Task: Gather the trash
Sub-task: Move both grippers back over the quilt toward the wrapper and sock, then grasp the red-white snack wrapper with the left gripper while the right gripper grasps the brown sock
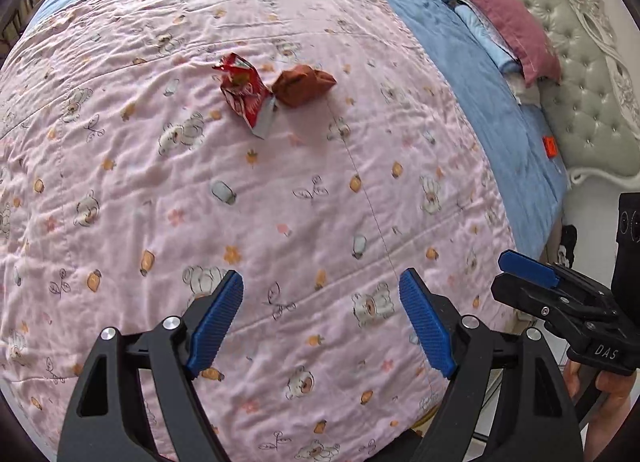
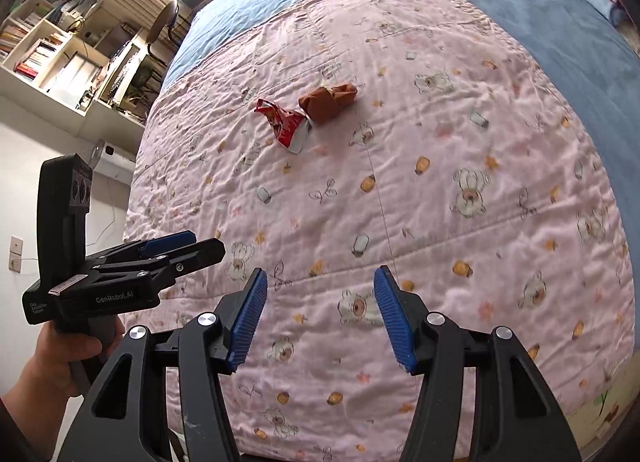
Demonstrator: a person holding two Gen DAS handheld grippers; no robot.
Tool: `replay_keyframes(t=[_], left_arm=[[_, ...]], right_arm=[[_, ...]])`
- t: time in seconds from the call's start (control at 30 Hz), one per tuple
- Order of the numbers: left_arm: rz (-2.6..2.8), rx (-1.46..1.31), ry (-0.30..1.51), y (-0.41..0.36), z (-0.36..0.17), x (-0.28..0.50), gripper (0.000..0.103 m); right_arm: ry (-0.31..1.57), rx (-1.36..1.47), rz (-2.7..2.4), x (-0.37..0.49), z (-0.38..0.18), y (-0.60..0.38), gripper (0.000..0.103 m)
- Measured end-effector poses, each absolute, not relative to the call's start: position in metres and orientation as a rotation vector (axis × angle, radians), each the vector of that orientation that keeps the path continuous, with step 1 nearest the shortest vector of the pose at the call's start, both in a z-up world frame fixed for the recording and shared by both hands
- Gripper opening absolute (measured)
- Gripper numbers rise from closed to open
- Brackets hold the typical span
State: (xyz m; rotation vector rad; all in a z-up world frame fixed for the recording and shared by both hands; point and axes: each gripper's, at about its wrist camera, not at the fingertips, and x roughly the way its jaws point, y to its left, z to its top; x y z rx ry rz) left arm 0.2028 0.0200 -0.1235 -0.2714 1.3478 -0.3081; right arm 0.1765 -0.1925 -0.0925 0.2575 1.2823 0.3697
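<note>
L gripper [image 1: 321, 318]: jaws spread, nothing held, near edge
R gripper [image 2: 318, 316]: spread, nothing held
Red wrapper [image 1: 245, 92]: far, on pink quilt [image 1: 160, 202], touching brown wrapper [image 1: 304, 85] on its right

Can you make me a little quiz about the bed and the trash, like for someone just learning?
1. True or false: the red wrapper and the brown crumpled bag lie right next to each other on the pink blanket.
2. Which claw already holds trash? A) the left claw B) the right claw C) neither
3. Fill in: the pillows lie by the padded ____.

Key: 1 true. 2 C, both claws are open and empty. 3 headboard.
</note>
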Motion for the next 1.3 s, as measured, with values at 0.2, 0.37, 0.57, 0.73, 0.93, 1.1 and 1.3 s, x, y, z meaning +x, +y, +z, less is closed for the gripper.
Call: replay_keyframes(t=[0.2, 0.37, 0.57, 0.73, 0.93, 1.1, 1.3], left_arm=[[-0.220, -0.364, 1.356, 0.037, -0.149, 0.270, 0.081], [-0.178, -0.425, 1.362, 0.043, -0.171, 0.315, 0.081], [-0.131, -0.480, 1.385, 0.050, -0.200, 0.356, 0.081], [-0.078, -0.523, 1.378, 0.057, -0.217, 0.381, 0.072], [-0.082, -0.580, 1.381, 0.056, -0.233, 0.396, 0.039], [-0.092, -0.569, 1.352, 0.058, -0.233, 0.392, 0.015], [-0.109, -0.562, 1.343, 0.067, -0.229, 0.388, 0.010]], right_arm=[[1.296, 0.225, 0.395, 0.246, -0.108, -0.185, 0.056], [1.330, 0.204, 0.408, 0.292, -0.132, -0.181, 0.056], [1.363, 0.194, 0.422, 0.334, -0.163, -0.172, 0.056], [1.375, 0.214, 0.427, 0.360, -0.181, -0.167, 0.056], [1.382, 0.235, 0.431, 0.381, -0.193, -0.161, 0.058], [1.382, 0.257, 0.435, 0.392, -0.201, -0.154, 0.061], [1.401, 0.284, 0.429, 0.407, -0.213, -0.141, 0.069]])
